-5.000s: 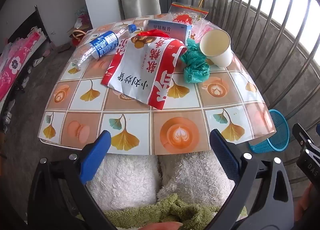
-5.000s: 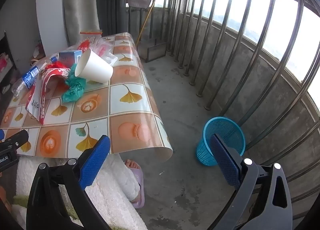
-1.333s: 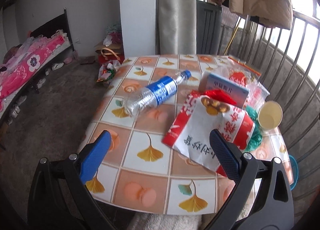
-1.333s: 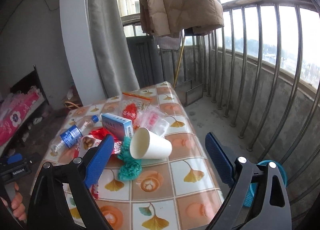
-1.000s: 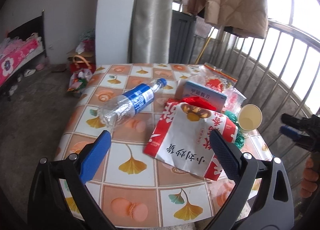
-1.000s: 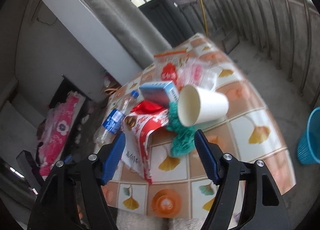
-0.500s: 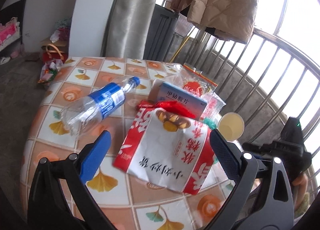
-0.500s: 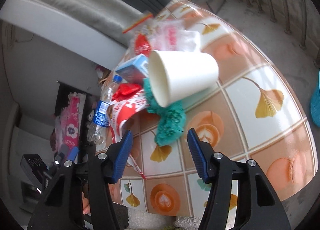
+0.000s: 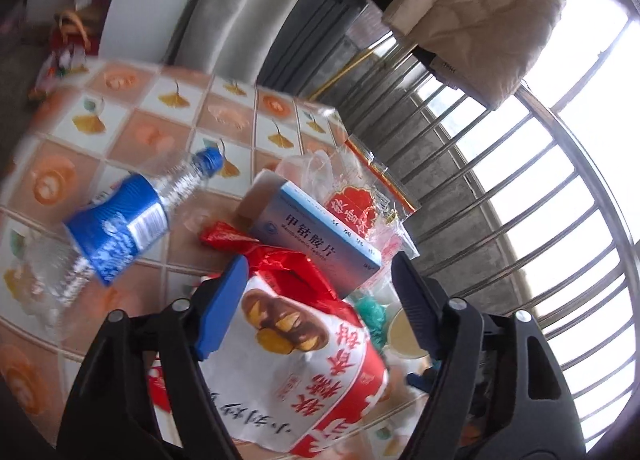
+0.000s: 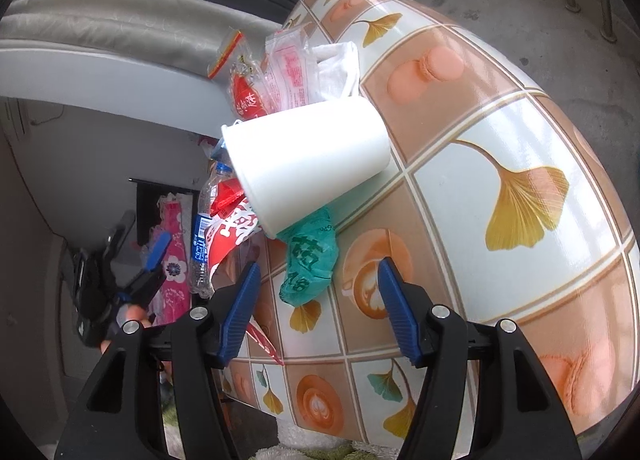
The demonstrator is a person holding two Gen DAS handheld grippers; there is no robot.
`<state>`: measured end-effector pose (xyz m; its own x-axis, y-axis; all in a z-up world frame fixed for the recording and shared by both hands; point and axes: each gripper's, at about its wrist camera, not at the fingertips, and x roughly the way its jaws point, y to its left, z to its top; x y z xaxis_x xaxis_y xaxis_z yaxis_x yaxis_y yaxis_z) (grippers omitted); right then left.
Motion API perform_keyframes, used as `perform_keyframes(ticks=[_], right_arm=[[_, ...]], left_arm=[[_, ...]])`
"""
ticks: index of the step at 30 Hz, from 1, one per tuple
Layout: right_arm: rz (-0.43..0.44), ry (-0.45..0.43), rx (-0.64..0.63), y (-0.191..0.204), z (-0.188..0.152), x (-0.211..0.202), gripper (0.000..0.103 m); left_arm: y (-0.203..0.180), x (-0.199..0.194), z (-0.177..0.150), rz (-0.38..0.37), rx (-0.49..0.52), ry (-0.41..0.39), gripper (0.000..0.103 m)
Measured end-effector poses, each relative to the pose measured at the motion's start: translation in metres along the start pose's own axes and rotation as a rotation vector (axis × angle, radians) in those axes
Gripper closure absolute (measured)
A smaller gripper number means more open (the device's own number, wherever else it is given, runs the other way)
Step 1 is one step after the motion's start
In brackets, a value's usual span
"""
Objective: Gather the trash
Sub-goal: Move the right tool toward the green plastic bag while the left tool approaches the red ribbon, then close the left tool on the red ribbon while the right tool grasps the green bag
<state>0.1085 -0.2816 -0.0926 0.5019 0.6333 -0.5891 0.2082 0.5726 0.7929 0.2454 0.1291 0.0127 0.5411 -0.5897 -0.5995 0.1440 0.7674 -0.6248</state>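
Both tongs gape wide, gripping nothing — the left gripper (image 9: 316,300) hovers over the snack bag (image 9: 304,364), the right gripper (image 10: 318,308) just short of the green bag (image 10: 310,260) tucked under the paper cup (image 10: 308,164), which lies tipped on the table (image 10: 500,132).
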Motion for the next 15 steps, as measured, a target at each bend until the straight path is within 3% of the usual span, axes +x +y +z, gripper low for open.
perform_keyframes(ticks=[4, 8, 15], right_arm=[[0.015, 0.033, -0.010, -0.004, -0.001, 0.008, 0.040], [0.019, 0.045, -0.027, -0.006, 0.002, 0.014, 0.037], [0.037, 0.048, -0.043, -0.008, 0.007, 0.015, 0.036]], left_arm=[[0.013, 0.029, 0.014, -0.009, -0.139, 0.108, 0.042], [0.025, 0.049, 0.023, 0.033, -0.233, 0.182, 0.045], [0.035, 0.073, 0.020, 0.086, -0.292, 0.253, 0.048]])
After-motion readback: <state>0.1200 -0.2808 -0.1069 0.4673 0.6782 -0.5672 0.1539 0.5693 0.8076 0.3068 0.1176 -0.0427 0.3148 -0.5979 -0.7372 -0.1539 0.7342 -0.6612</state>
